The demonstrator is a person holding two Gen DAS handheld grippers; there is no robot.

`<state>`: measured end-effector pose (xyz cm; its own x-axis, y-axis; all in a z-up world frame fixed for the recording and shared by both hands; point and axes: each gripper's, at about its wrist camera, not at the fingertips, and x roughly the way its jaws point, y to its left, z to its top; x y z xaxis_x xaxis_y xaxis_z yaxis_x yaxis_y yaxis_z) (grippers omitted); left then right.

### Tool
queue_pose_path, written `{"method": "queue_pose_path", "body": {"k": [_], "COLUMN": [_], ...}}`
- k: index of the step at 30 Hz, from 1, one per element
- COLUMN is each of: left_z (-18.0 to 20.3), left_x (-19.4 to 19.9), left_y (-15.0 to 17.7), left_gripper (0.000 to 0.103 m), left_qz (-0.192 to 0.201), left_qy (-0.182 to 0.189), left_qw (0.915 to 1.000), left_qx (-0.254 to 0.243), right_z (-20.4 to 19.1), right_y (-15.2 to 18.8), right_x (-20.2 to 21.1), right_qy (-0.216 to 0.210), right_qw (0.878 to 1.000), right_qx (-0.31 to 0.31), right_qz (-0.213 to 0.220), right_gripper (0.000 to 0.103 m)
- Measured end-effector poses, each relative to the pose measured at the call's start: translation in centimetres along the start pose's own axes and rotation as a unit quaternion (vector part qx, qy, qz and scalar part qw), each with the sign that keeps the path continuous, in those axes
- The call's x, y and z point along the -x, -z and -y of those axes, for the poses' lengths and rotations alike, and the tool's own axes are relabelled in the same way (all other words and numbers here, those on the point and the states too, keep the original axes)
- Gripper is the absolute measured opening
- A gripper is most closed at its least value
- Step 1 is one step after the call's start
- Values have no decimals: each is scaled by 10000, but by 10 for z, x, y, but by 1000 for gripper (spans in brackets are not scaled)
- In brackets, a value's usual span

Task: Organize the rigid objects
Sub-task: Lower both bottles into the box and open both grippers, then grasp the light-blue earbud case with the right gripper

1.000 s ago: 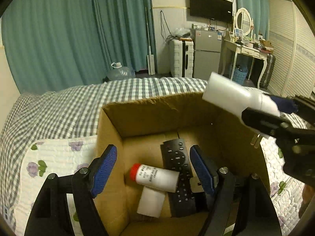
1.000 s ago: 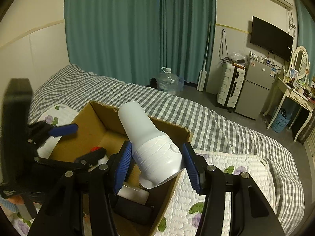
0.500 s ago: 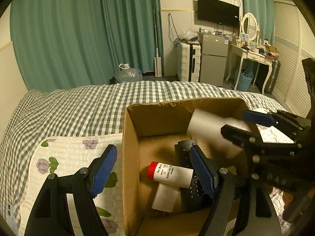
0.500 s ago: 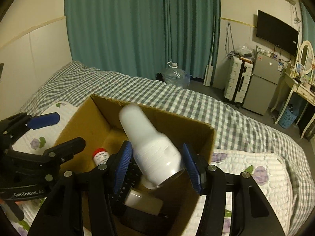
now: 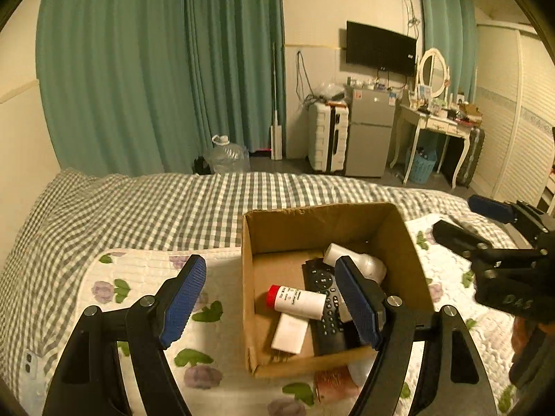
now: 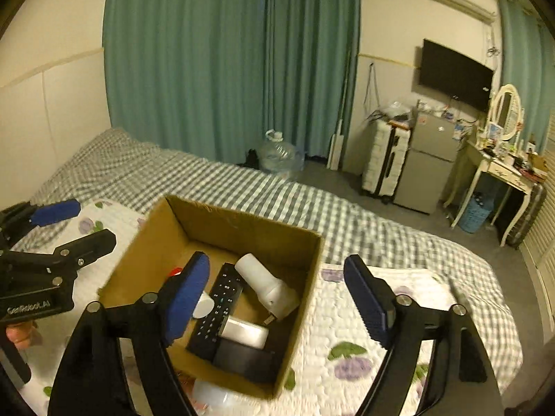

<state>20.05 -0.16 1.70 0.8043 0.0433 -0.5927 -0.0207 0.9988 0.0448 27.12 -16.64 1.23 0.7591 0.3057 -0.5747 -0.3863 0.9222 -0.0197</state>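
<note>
An open cardboard box [image 5: 412, 253] [image 6: 152, 235] sits on the flowered quilt. Inside lie a large white bottle [image 5: 367, 265] [image 6: 267, 286], a black remote [image 5: 322, 284] [image 6: 220, 303], a white tube with a red cap [image 5: 298, 303] and a white block [image 5: 290, 332]. My left gripper [image 5: 274, 303] is open and empty, above the box's left wall. My right gripper [image 6: 277, 301] is open and empty above the box; it also shows at the right in the left wrist view [image 5: 485, 232].
The box stands on a bed with a grey checked blanket [image 5: 138, 208]. A white phone [image 5: 29, 365] lies at the quilt's left edge. A pinkish object [image 5: 333, 386] lies in front of the box. Beyond the bed are a water jug [image 5: 225, 154], suitcase, small fridge and dressing table.
My right gripper lowered the white bottle into the box, opened, let it go and drew back. My left gripper drew back and to the left, staying open.
</note>
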Motion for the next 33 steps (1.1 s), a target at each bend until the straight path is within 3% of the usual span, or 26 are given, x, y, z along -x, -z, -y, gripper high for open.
{"method": "queue_pose_path", "body": {"k": [6, 10, 15, 22, 28, 33], "left_z": [-14, -25, -20, -11, -17, -13], "left_x": [36, 47, 36, -13, -44, -53], "left_y": [17, 37, 70, 110, 130, 136], "left_gripper": [80, 80, 80, 80, 80, 80], "left_qz": [39, 64, -100, -710, -1092, -1228], "left_qy": [-157, -259, -343, -314, -397, -411], "left_qw": [9998, 9993, 9991, 9967, 9926, 9911], "left_qx": [71, 254, 227, 231, 366, 295], "right_z": [-8, -18, -33, -55, -54, -53], "right_y": [13, 43, 87, 130, 156, 159], "right_x": [58, 69, 40, -15, -64, -89], "right_qy": [44, 37, -43, -237, -425, -707], "right_qw": [9997, 9999, 9988, 9925, 9832, 9785], "right_qx": [-45, -58, -116, 143, -174, -420], "right_qz": [237, 136, -472, -1190, -1768, -1893], "right_gripper": [91, 93, 93, 93, 77, 58]}}
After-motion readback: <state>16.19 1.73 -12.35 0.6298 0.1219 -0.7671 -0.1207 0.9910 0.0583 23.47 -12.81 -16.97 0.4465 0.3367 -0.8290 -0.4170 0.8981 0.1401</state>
